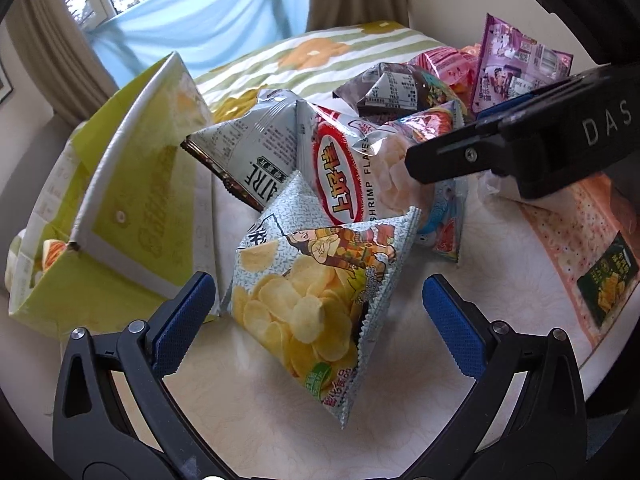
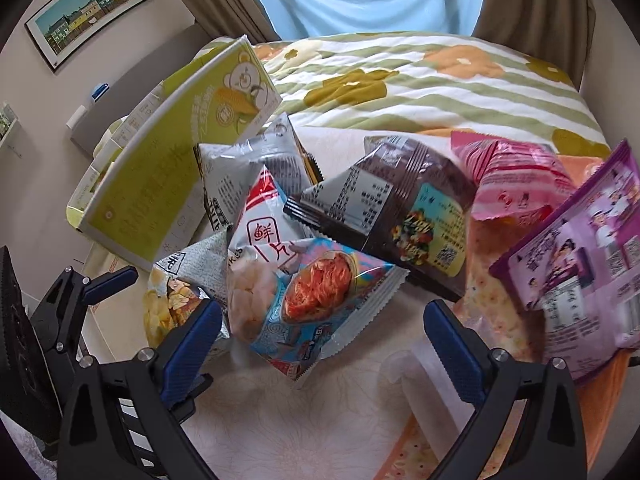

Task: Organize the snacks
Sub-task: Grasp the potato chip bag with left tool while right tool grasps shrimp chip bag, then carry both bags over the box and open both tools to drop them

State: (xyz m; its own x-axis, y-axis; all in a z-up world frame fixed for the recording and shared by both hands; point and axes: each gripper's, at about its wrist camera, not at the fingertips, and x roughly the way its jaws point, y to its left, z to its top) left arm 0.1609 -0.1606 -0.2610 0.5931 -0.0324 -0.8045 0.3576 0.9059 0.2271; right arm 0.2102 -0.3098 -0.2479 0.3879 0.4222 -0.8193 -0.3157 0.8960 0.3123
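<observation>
Left gripper (image 1: 318, 322) is spread wide with nothing held, its ribbed blue pads either side of the puffed grey foil potato-chip bag (image 1: 316, 300) at lower centre. Right gripper (image 2: 322, 334) is equally wide and holds nothing, facing the glossy blue film packet (image 2: 316, 312).

Risks, as judged: slick inflated foil may squirt from closing pads; a hard squeeze may crush the chips; lifting one bag may topple the leaning red-and-white shrimp-flakes bag (image 1: 348, 168).

Farther off, at left of frame, the stiff green cardboard box (image 1: 132, 200) stands open with its flap raised.
</observation>
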